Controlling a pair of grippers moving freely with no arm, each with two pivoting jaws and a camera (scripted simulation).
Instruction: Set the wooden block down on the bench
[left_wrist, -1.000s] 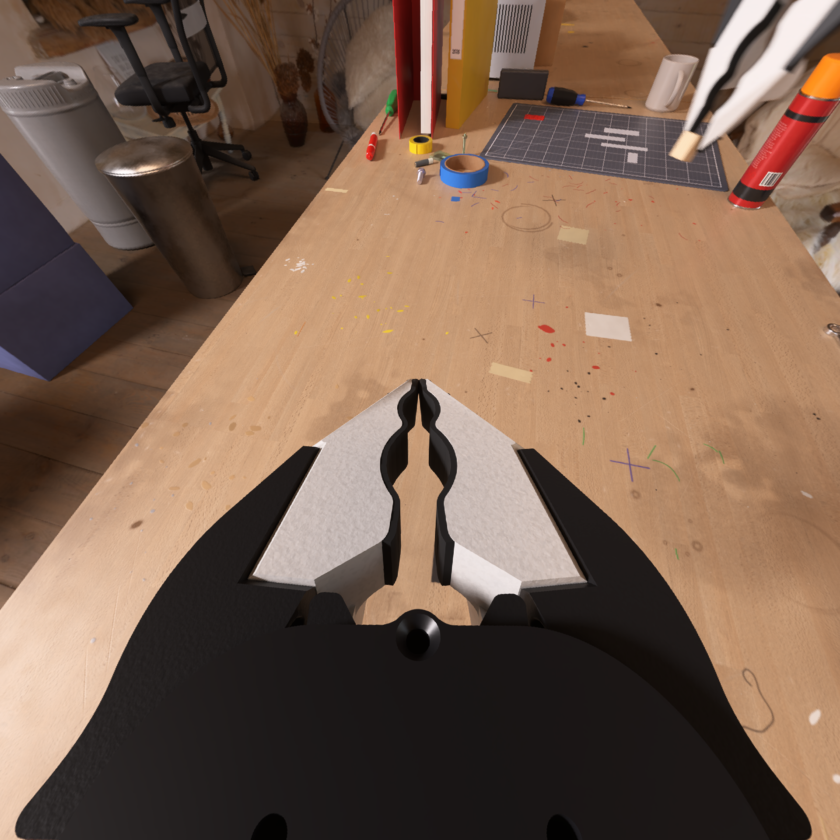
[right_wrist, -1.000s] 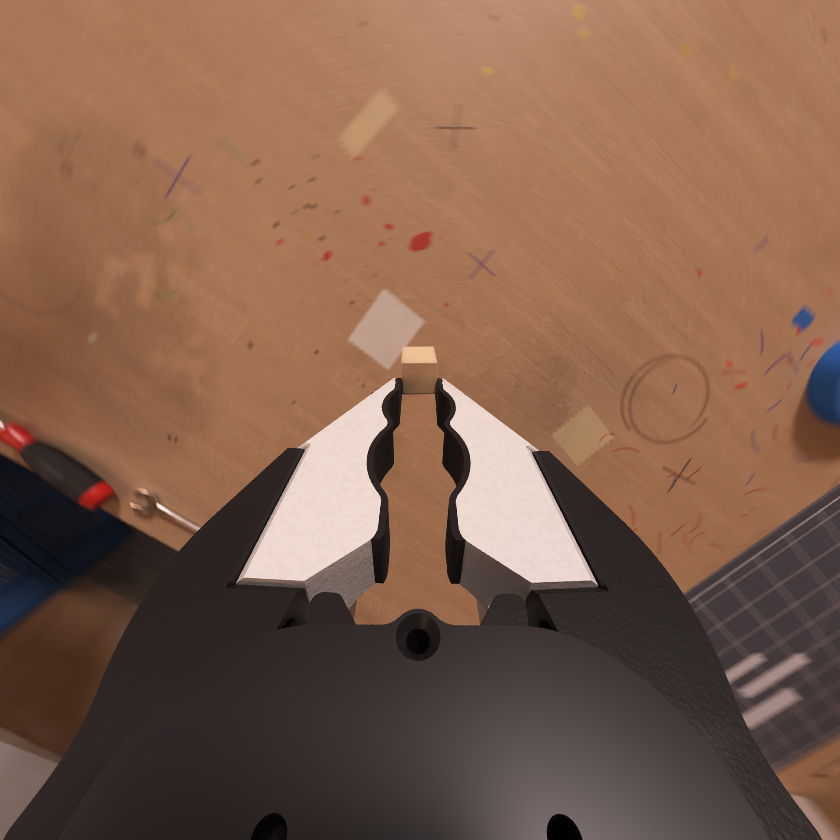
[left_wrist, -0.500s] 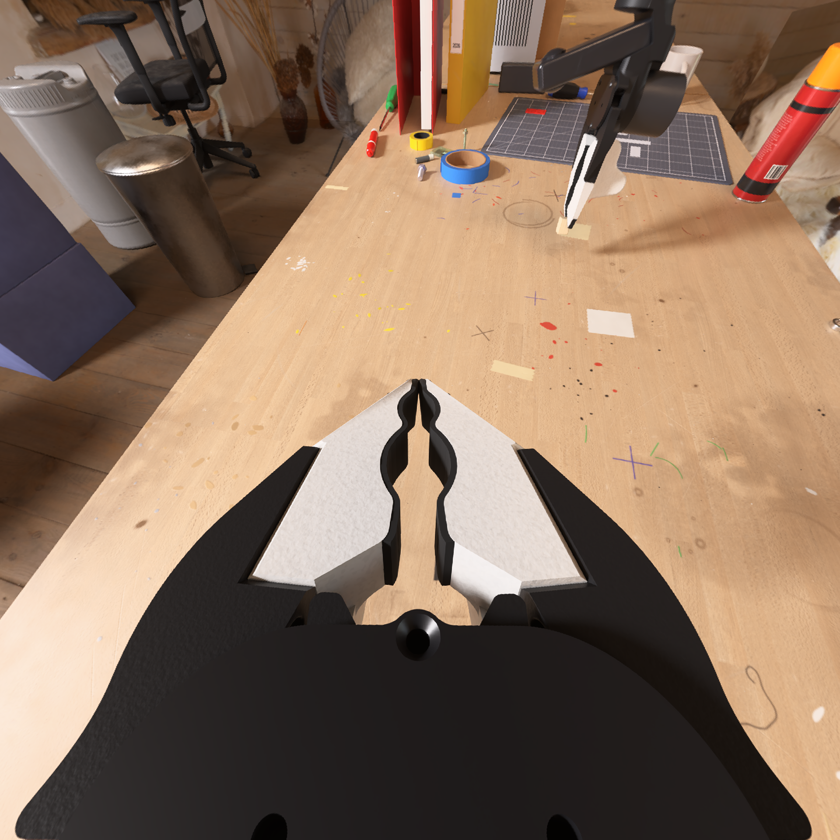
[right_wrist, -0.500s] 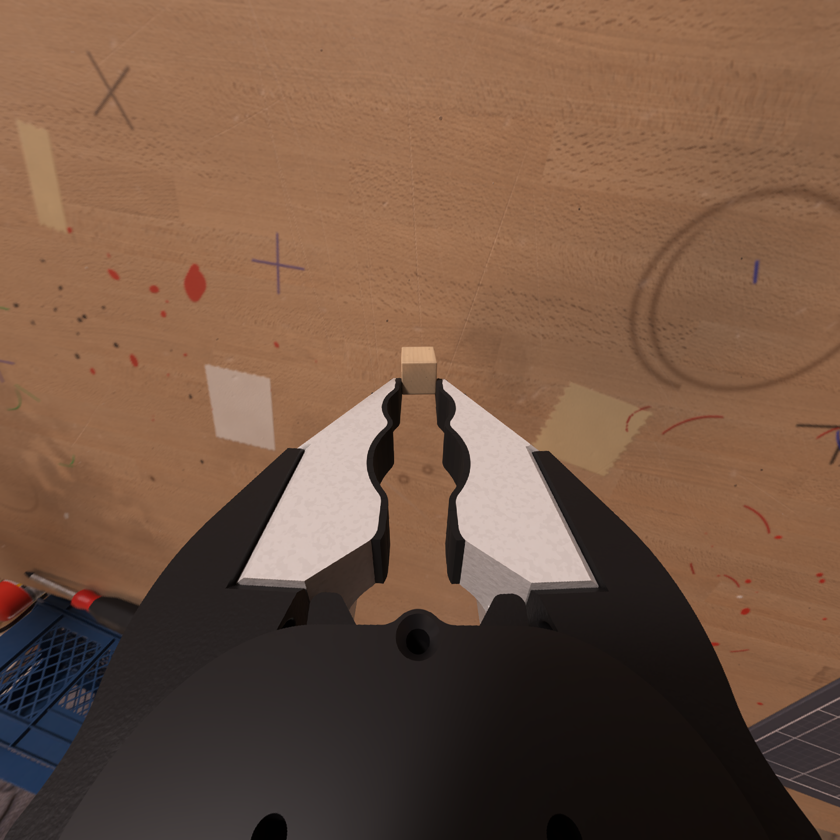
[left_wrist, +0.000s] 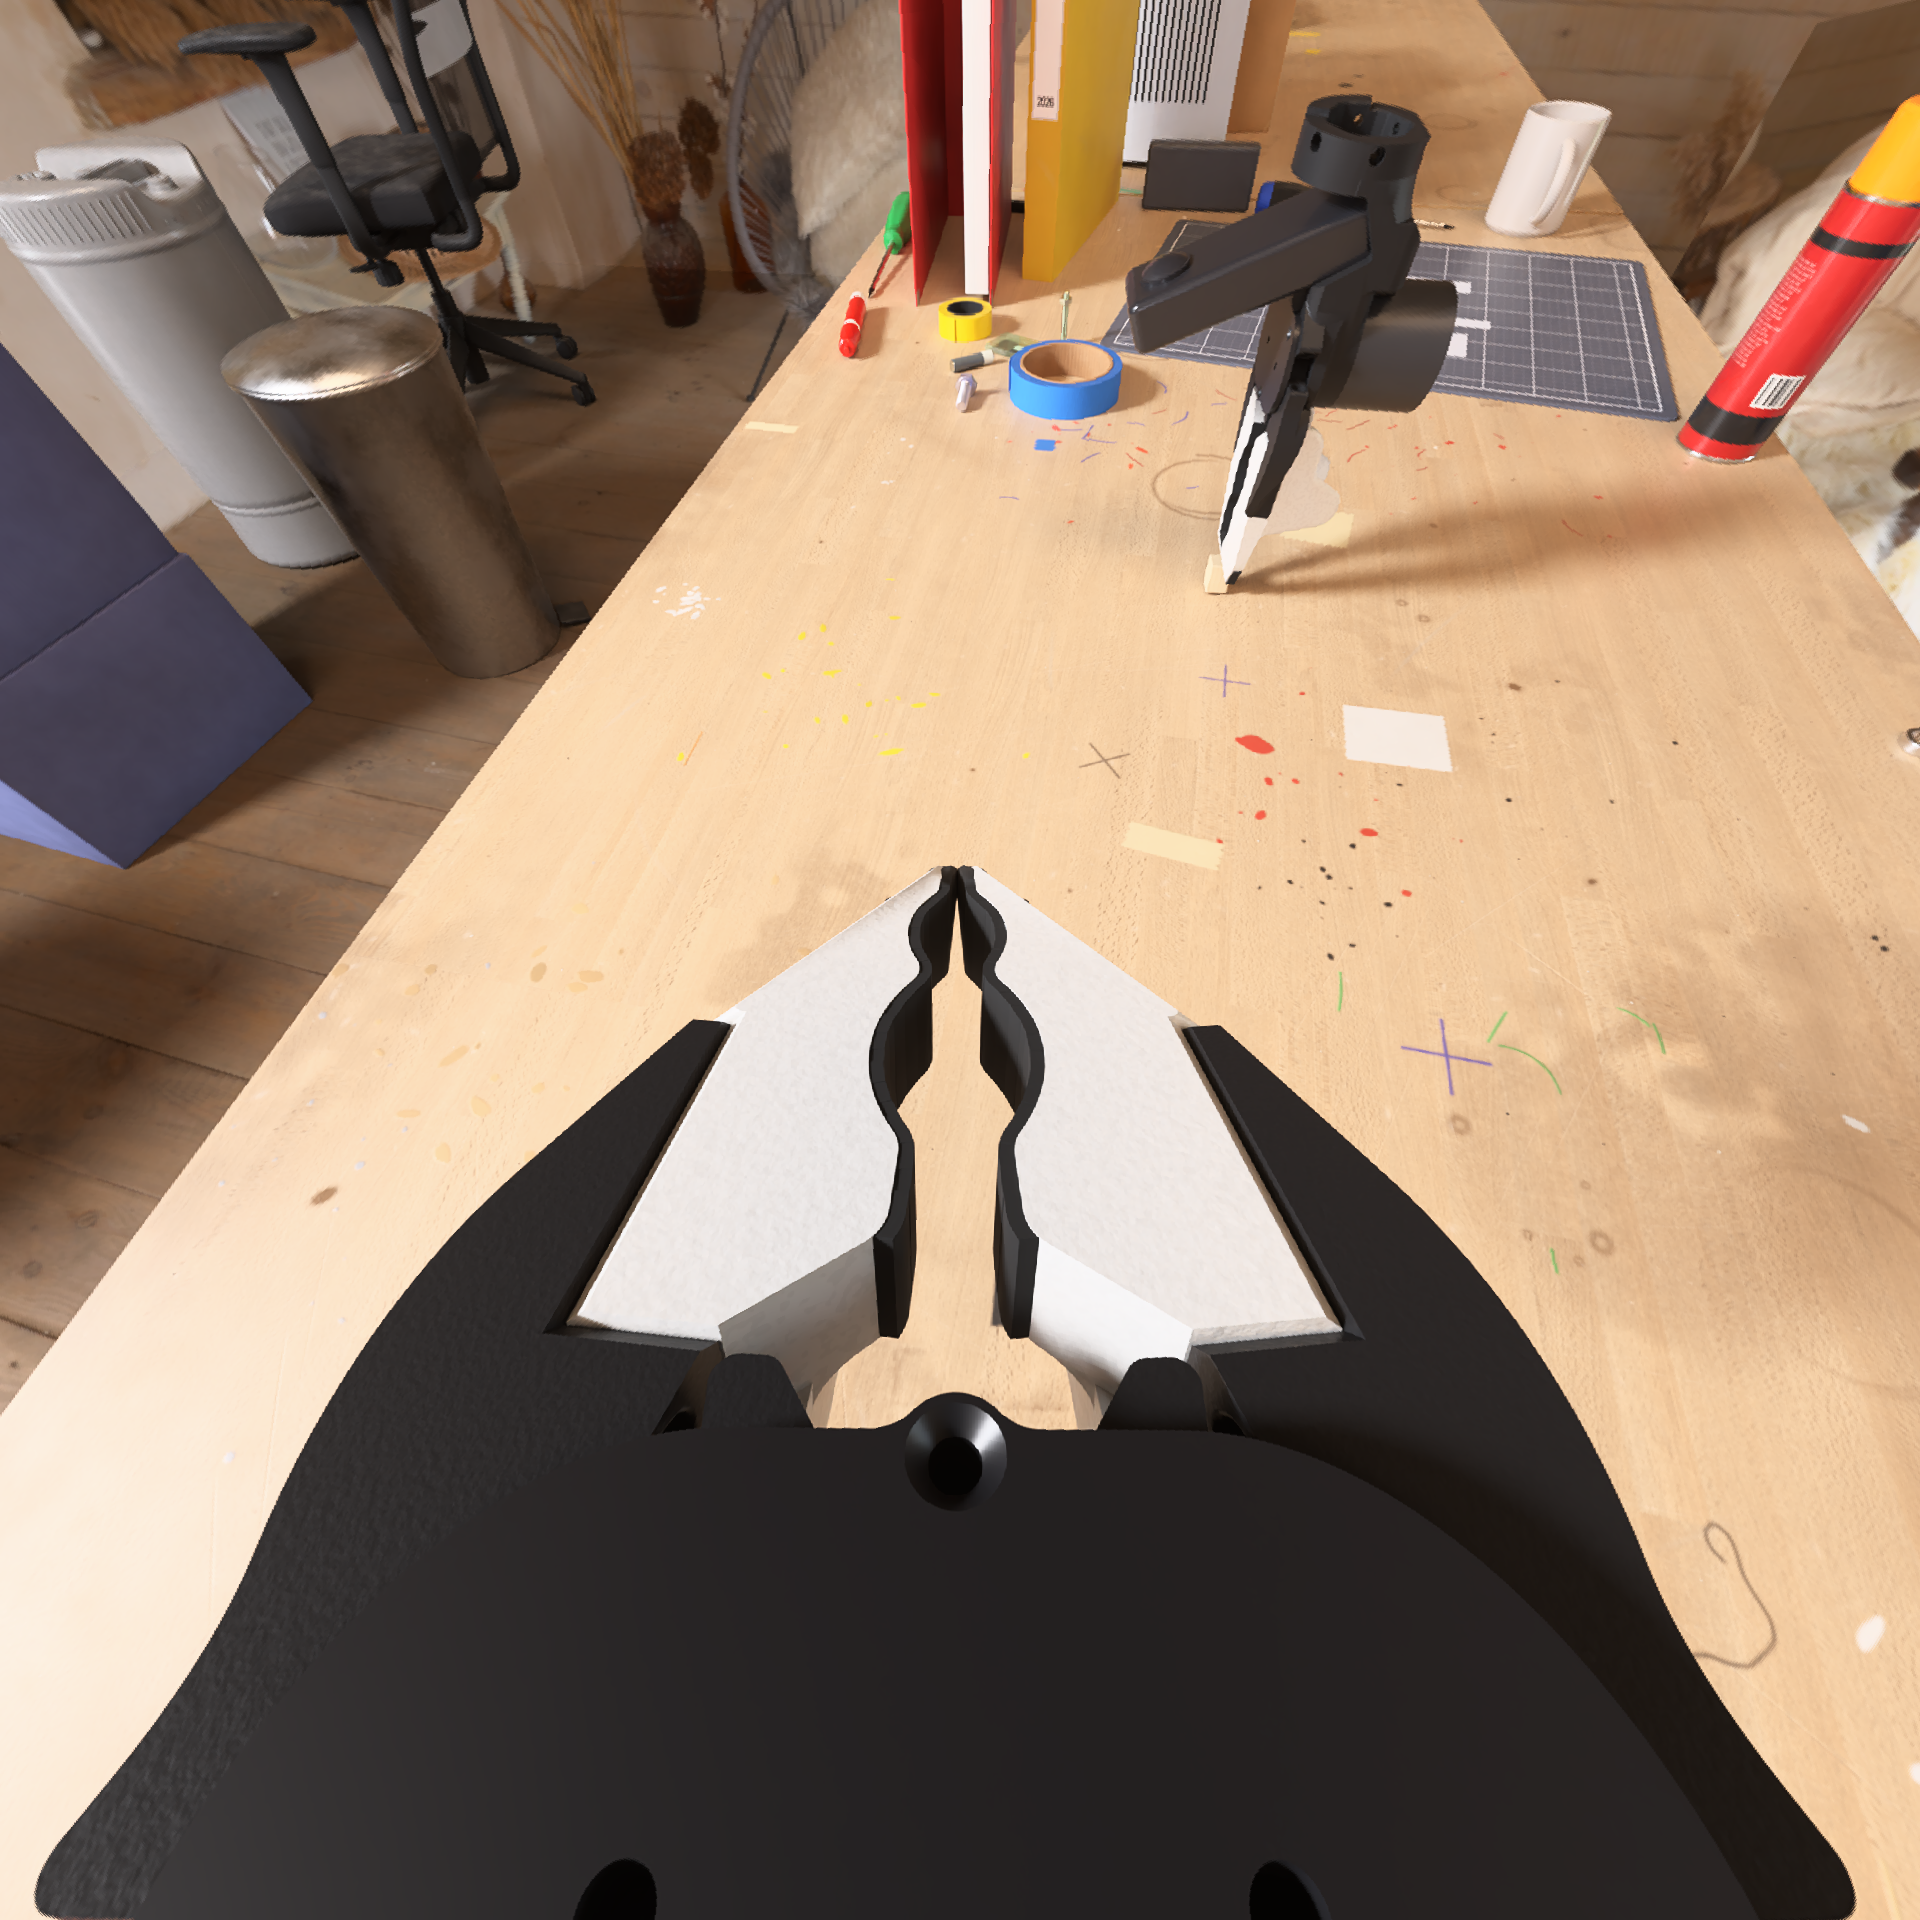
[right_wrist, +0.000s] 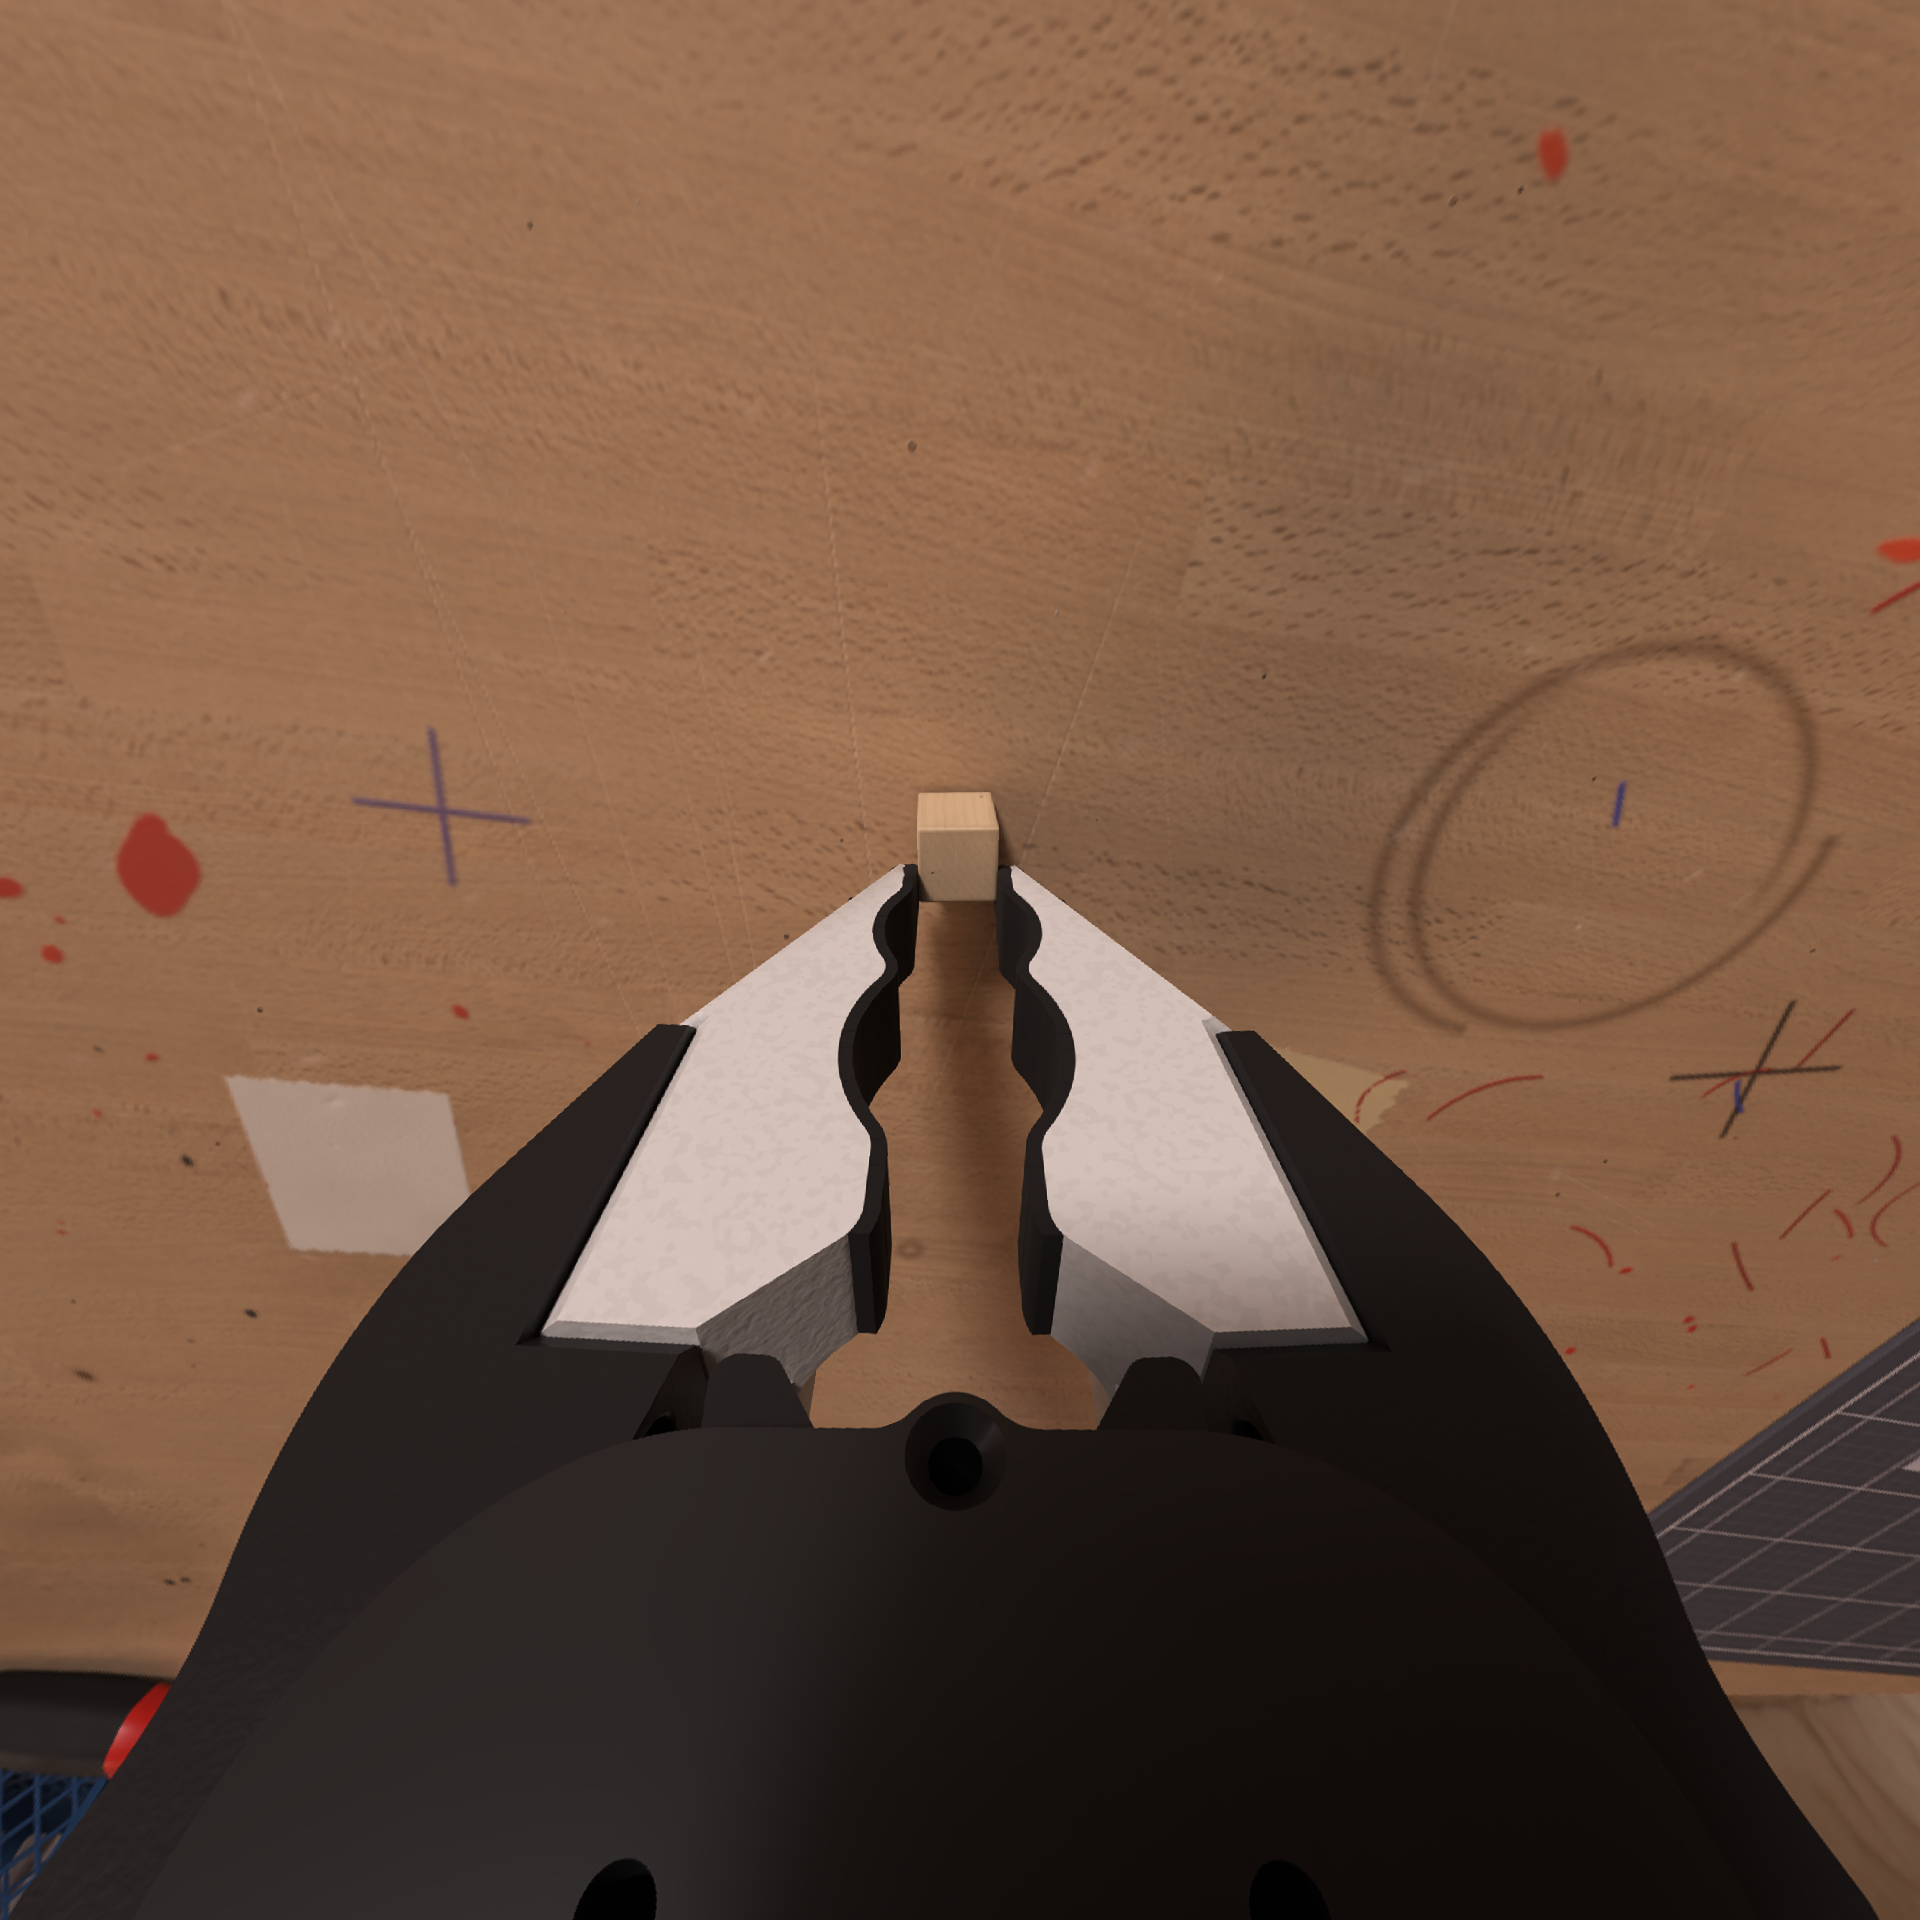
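Left gripper (left_wrist: 956, 883): jaws pressed together on nothing, low over the near bench (left_wrist: 935, 644); best kept parked there, well apart from the work.

Right gripper (right_wrist: 957, 883): jaws pinching the block (right_wrist: 957, 844) at the very tips, pointing steeply down. From the left wrist view, block (left_wrist: 1216, 577) at or just above the bench surface; contact not certain. To finish well: ease straight down until the underside sits flat, spread the jaws evenly and only a little, then lift straight up so neither tip drags or tips so small a block. Bare wood beneath, between a purple cross (right_wrist: 442, 808) and a pencilled ring (right_wrist: 1600, 831).

Containers, left to right: blue crate (right_wrist: 31, 1829) at the corner, contents hidden; metal bin (left_wrist: 395, 488) on the floor, closed; white mug (left_wrist: 1543, 166) at the far end, inside unseen.
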